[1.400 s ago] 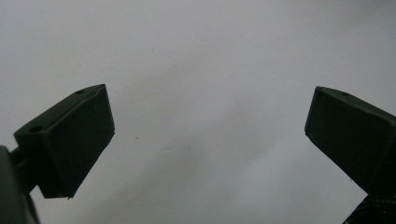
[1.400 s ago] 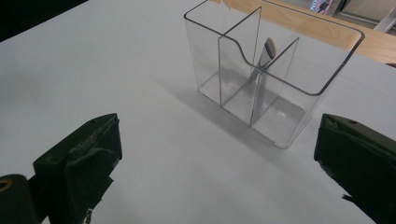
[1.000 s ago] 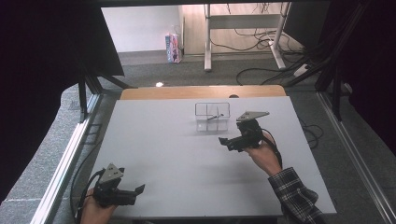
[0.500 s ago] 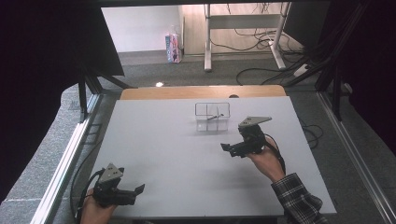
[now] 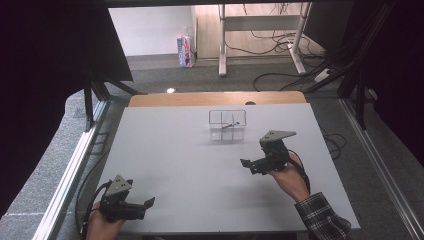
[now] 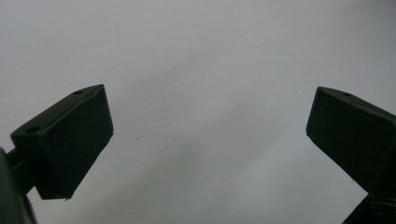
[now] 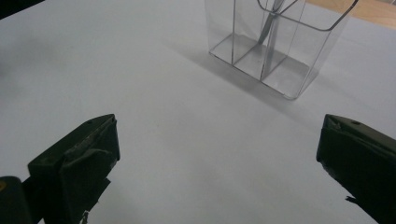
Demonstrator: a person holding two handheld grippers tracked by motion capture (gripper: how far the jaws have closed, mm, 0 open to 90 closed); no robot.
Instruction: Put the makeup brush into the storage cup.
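A clear box (image 5: 227,124) stands far from the person on the table (image 5: 165,145), a thin rod (image 7: 270,21) leaning inside it. Both the right gripper (image 5: 254,165) and left gripper (image 5: 144,205) gape open and empty, so the work looks finished or unstarted

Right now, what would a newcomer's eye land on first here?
Probably the clear divided box standing toward the far middle of the white table, with a thin dark item leaning inside. Next, the right gripper, jaws open, just near of the box, and the left gripper, also open, at the near-left edge.
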